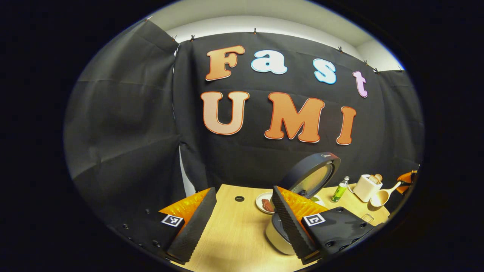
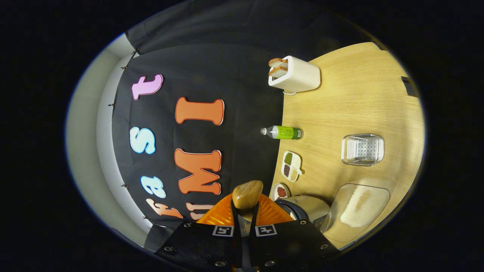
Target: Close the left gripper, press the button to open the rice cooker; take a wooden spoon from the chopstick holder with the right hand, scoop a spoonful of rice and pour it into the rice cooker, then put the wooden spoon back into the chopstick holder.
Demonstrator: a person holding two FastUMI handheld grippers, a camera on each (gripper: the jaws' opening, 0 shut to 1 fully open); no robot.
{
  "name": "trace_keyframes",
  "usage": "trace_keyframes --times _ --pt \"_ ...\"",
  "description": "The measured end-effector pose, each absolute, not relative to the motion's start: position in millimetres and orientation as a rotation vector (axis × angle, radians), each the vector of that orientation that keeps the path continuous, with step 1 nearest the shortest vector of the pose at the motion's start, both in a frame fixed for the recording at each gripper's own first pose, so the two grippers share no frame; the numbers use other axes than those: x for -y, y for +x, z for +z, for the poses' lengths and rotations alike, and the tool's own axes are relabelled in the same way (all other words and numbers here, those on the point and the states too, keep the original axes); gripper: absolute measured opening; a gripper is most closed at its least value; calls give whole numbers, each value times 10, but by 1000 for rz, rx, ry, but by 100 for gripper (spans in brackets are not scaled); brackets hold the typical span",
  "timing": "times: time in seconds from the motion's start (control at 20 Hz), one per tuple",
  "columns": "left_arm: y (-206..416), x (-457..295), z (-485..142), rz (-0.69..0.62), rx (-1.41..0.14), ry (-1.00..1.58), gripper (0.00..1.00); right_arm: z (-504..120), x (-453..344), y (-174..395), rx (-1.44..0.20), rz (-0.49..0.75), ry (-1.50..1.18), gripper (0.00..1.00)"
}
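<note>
My left gripper point(image 1: 242, 217) stands open over the wooden table point(image 1: 234, 241), with nothing between its fingers. The rice cooker point(image 1: 278, 238) sits just behind its right finger, its round dark lid point(image 1: 312, 173) swung up. At the far right, the other gripper point(image 1: 409, 176) holds a wooden spoon point(image 1: 381, 197) in the air next to a white toaster point(image 1: 366, 187). In the right gripper view my right gripper point(image 2: 245, 216) is rolled sideways and shut on the wooden spoon point(image 2: 247, 194), which points straight ahead. A clear tray of rice point(image 2: 359, 211) lies beside the rice cooker point(image 2: 308, 207). Whether the spoon carries rice I cannot tell.
A green bottle point(image 2: 283, 132), a small divided dish of grains point(image 2: 291, 166) and a dish of red food point(image 2: 280, 192) line the table's back edge. The white toaster point(image 2: 297, 75) holds bread slices. A clear perforated basket point(image 2: 363, 149) stands mid-table. A cable hole point(image 1: 239, 198) pierces the table.
</note>
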State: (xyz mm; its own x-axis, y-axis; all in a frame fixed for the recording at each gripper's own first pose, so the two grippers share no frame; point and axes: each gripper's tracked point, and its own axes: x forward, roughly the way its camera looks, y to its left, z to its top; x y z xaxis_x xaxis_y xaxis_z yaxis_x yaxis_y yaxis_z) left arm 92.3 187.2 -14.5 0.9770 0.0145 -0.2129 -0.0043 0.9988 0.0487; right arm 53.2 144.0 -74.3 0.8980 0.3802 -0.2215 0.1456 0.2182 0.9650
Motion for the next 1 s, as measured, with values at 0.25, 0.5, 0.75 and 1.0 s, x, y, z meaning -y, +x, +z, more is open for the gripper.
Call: trace_keyframes --times 0.25,0.5,0.75,1.0 --pt "896 -1948 -99 24 -209 49 99 -526 -1772 883 -458 208 1336 7" --pt "883 -2117 -71 50 -210 36 99 -400 -2136 1128 -451 247 1291 7" --pt "880 -2257 -120 72 -216 35 99 -439 -2412 1238 -458 246 1193 7" --pt "890 -2372 -141 81 -219 34 99 -487 -2587 1288 -447 229 1051 7"
